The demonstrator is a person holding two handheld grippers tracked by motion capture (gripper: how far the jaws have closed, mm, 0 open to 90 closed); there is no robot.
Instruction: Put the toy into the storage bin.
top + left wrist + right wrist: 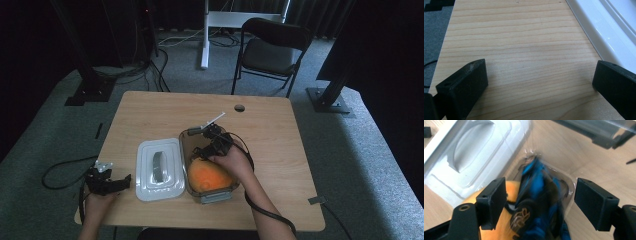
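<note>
**Box open, packing under way, lid waiting**

My right gripper point(212, 140) hangs over the clear container point(186, 137), jaws spread wide with nothing pressed between them. In the right gripper view, a blurred blue-and-black object point(539, 202) sits below and between my jaws, inside the container; I cannot tell just what it is. Beside it, under my left-hand jaw in that view, lies the round orange item point(207, 176), already in the box and nearer to me than the gripper.

The white lid point(159, 169) lies flat on the table point(270, 135), off the container and just to the left of my right gripper. My left gripper point(107, 181) rests low over the bare wood with its jaws spread and empty, the lid's edge just beside its right jaw.

As I judge it, the filling is partly or mostly done: two things are inside. What remains is pulling my right gripper clear, fetching the lid and closing the container.
</note>
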